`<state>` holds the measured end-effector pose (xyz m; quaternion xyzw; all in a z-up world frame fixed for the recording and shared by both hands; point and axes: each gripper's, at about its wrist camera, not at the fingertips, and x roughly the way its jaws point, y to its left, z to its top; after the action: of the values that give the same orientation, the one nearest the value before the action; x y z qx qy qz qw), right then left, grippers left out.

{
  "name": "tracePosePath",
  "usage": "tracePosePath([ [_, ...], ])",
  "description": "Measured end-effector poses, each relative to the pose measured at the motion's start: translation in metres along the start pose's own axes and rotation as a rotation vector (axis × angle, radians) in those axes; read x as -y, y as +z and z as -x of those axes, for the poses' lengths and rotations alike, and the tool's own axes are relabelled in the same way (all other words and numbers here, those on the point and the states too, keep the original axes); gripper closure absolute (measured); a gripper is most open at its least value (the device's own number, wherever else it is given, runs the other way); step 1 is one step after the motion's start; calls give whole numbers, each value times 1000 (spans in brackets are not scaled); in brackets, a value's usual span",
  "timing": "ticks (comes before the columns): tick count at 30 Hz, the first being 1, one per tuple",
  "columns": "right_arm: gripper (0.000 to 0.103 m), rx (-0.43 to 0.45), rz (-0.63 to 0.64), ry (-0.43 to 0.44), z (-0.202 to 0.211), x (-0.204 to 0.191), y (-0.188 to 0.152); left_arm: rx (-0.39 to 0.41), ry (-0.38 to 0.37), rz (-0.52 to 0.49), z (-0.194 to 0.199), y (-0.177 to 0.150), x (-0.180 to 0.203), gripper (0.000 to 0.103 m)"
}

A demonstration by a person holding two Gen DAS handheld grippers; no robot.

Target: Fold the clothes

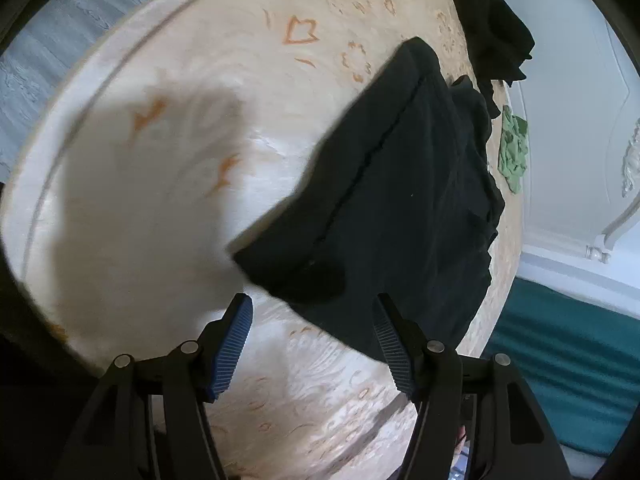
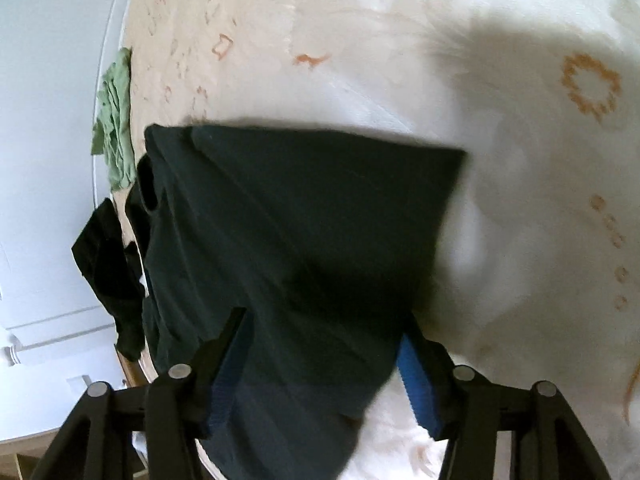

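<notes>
The dark garment [image 2: 288, 220] lay on the patterned bedspread [image 1: 168, 200], doubled over into a rough rectangle with one straight folded edge, though its far side was bunched. I judged it part-folded, with at least one more fold and some smoothing left. My left gripper [image 1: 312, 344] stood open and empty near its corner; my right gripper [image 2: 324, 364] was parted over the cloth, not pinching it. A second black garment [image 1: 492, 20] and a green garment [image 1: 514, 148] lay crumpled beyond, not yet folded.
</notes>
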<state>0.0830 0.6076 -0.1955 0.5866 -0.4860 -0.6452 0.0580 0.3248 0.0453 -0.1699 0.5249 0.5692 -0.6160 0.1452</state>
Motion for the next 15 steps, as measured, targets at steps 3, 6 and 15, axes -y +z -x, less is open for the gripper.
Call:
tracePosePath([
  [3, 67, 14, -4, -16, -3, -1, 2, 22, 76, -4, -6, 2, 3, 63],
  [6, 95, 21, -33, 10, -2, 2, 3, 31, 94, -63, -7, 6, 2, 96],
  [15, 100, 99, 42, 81, 65, 5, -15, 1, 30, -107, 39, -9, -12, 97],
])
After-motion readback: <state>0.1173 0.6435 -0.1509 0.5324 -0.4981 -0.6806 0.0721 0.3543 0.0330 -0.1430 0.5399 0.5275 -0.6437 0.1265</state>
